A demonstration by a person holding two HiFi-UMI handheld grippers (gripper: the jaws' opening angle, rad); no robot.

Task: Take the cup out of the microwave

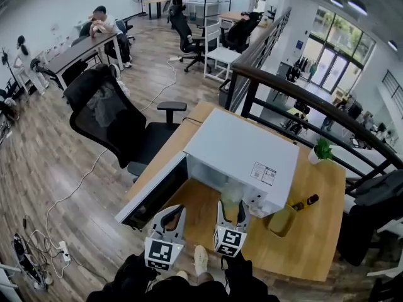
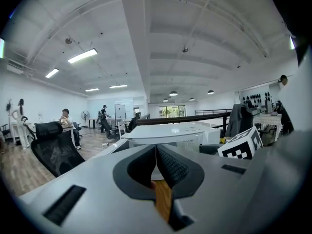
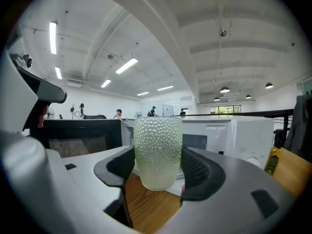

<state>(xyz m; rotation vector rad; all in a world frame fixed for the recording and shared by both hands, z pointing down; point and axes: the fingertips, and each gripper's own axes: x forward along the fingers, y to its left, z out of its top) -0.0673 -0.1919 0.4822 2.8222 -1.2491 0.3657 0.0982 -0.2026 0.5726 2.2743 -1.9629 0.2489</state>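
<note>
A dimpled clear glass cup (image 3: 157, 150) with pale liquid in its lower part stands upright between the jaws of my right gripper (image 3: 158, 168), which is shut on its sides. In the head view the cup (image 1: 231, 195) and right gripper (image 1: 231, 209) hang over the wooden table (image 1: 315, 244), just in front of the mouth of the white microwave (image 1: 242, 146). The microwave's door (image 1: 154, 194) is swung open to the left. My left gripper (image 1: 171, 219) is beside that door, and its jaws (image 2: 156, 160) are shut together on nothing.
A dark oil bottle (image 1: 305, 202) and a yellowish container (image 1: 281, 220) stand on the table right of the microwave. A small potted plant (image 1: 320, 150) is further back. A black office chair (image 1: 119, 121) stands left of the table, and a dark railing (image 1: 302, 93) runs behind.
</note>
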